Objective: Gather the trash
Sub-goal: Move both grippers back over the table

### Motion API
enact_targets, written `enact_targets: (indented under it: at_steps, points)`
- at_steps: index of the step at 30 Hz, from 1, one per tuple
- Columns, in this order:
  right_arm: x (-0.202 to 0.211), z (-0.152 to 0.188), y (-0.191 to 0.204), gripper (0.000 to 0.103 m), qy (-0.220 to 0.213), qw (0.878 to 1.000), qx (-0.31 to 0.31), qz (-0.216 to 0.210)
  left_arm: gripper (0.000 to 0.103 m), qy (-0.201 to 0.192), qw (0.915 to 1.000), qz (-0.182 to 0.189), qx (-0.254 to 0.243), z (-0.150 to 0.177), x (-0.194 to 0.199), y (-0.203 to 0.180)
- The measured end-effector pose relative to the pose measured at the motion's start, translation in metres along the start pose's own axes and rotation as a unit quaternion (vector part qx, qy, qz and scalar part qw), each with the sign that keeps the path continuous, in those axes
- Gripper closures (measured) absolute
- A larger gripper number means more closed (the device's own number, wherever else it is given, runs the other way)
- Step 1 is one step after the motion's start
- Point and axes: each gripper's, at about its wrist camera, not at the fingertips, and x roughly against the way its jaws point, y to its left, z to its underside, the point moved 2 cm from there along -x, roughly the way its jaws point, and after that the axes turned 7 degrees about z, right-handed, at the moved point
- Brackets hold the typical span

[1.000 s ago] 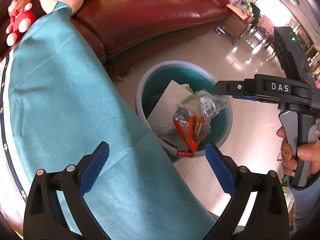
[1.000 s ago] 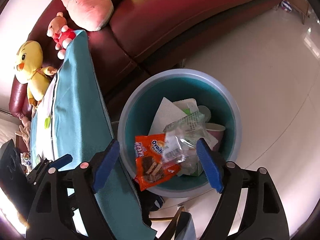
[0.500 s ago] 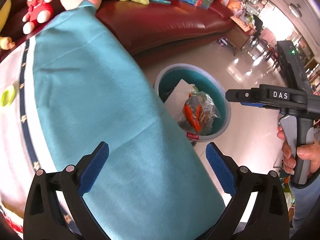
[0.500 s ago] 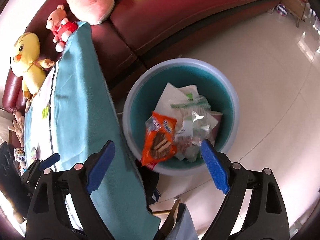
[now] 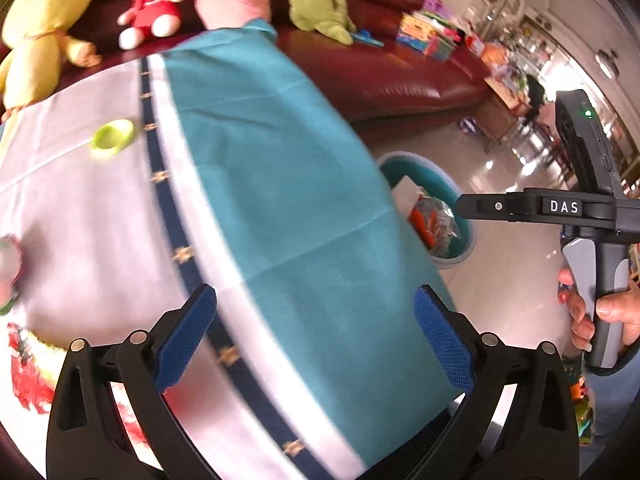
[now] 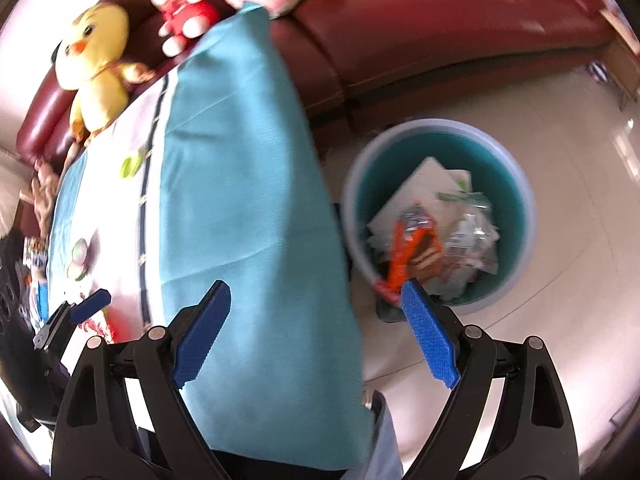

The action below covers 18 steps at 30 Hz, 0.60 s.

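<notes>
left claw [image 5: 314, 338]: wide open, blue pads well apart, nothing between them, just hanging over the table edge
right claw [image 6: 316, 334]: also wide open and empty; jaws have just been opening a bit more, nothing in the gap
right claw, other view: seen side-on from the left wrist cam, a hand [image 5: 600, 316] wrapped round its grip
table [image 5: 100, 216]: under both claws, white top with a navy stripe and a teal cloth [image 6: 240, 184] draping over the near side
trash bin [image 6: 524, 208]: on the floor, up and to the right of the right claw's right finger, teal inside with a pale rim
trash: sitting in the bin already; orange snack wrapper [image 6: 414, 246], a clear plastic bag [image 6: 474, 236] beside it, white paper [image 6: 416, 192] behind
still on the table: small green ring-shaped thing [image 5: 112, 136] up-left of the left claw, some red and white stuff at the far left, too blurry to name
sofa [image 6: 420, 24]: dark red, beyond the table and bin
plush toys: yellow chick [image 6: 94, 60], red bear [image 6: 184, 4], pink and green ones along the sofa
</notes>
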Motion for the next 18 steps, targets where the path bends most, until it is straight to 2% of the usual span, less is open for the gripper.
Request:
enact_targets:
  at_steps: [10, 18]
  points:
    - [-0.004, 0.017, 0.094, 0.02, 0.017, 0.996, 0.082, -0.014, 0.004, -0.022, 0.9984, -0.038, 0.036, 0.04, 0.051, 0.062]
    - [-0.013, 0.035, 0.165, 0.02, 0.036, 0.988, 0.151, -0.019, 0.004, -0.037, 0.9939, -0.063, 0.083, 0.083, 0.091, 0.121]
